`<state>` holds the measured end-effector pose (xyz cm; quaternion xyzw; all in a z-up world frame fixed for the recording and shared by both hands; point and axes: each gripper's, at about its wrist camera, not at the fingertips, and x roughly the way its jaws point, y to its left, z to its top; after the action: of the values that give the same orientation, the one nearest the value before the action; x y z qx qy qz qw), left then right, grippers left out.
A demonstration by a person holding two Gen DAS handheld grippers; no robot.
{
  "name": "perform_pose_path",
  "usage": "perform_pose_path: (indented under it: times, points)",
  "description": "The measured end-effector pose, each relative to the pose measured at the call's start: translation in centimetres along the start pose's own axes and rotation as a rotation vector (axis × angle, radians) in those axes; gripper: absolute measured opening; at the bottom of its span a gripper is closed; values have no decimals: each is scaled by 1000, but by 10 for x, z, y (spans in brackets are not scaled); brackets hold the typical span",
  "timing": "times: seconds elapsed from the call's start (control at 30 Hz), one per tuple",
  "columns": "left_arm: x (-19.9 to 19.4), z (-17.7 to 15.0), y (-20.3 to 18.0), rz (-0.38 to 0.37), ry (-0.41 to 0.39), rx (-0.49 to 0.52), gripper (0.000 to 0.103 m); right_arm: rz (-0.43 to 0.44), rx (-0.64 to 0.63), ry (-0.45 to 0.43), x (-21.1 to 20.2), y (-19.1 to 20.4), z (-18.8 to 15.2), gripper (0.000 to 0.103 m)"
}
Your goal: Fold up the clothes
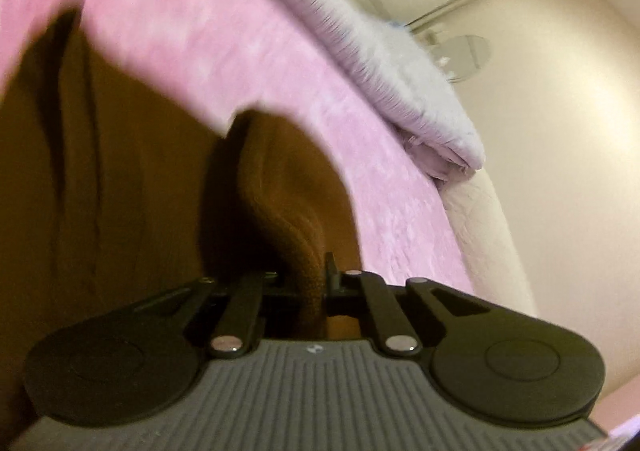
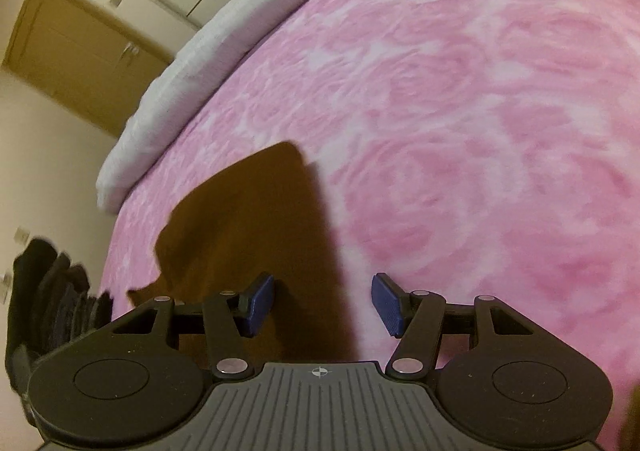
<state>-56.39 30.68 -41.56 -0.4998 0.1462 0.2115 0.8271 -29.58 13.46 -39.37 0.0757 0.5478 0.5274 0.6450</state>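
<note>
The left gripper (image 1: 310,283) pinches a ridge of the brown garment (image 1: 120,179), which fills the left and centre of the left wrist view over the pink bedspread (image 1: 224,63). In the right wrist view, the right gripper (image 2: 323,303) hangs with its 2 blue pads (image 2: 262,301) spread, holding nothing; the brown garment (image 2: 256,227) lies lower centre on the pink bedspread (image 2: 460,131), and a white pillow (image 2: 192,83) lies at upper left.

A brown garment (image 1: 120,179) of soft, fuzzy knit lay spread on a pink floral bedspread (image 2: 460,111). In the left wrist view it filled the left side, creased in long vertical folds, with one thick ridge of cloth bunched upward. In the right wrist view a flat pointed corner (image 2: 256,219) lay on the pink.
</note>
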Motion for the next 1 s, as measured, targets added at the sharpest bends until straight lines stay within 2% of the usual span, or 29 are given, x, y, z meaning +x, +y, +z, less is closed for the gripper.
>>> perform_pose_path:
  times: [0.07, 0.13, 0.23, 0.3, 0.37, 0.4, 0.47, 0.53, 0.6, 0.7, 0.9, 1.0]
  points:
    - [-24, 7, -16, 21, -57, 93, 5, 72, -14, 39, 7, 13, -4, 59]
    - [-53, 14, -29, 50, -116, 181, 5, 98, -82, 45, 11, 34, -11, 59]
    - [-90, 15, -25, 107, -170, 235, 6, 139, -158, 67, 17, 61, -19, 59]
    - [-96, 10, 2, 147, -137, 169, 7, 147, -211, 92, 22, 76, -25, 59]
    - [-91, 1, 38, 186, -73, 40, 9, 108, -280, 109, 26, 87, -31, 59]
    - [-85, -3, 53, 181, -35, -29, 9, 82, -314, 114, 25, 90, -33, 59]
    - [-78, -14, 70, 118, 5, -118, 9, 31, -368, 114, 21, 94, -37, 59]
    - [-79, -14, 75, 42, -8, -170, 16, 1, -372, 105, 15, 90, -35, 59]
    - [-84, -6, 75, 0, -45, -189, 21, -11, -344, 94, 10, 81, -28, 59]
    - [-86, 11, 73, 8, -80, -184, 25, -27, -302, 79, 2, 69, -18, 59]
    - [-62, 41, 66, 9, -66, -159, 28, -15, -171, 57, 3, 46, -2, 59]
    - [-53, 45, 58, 13, -49, -125, 34, -37, -137, 28, 3, 37, 10, 59]
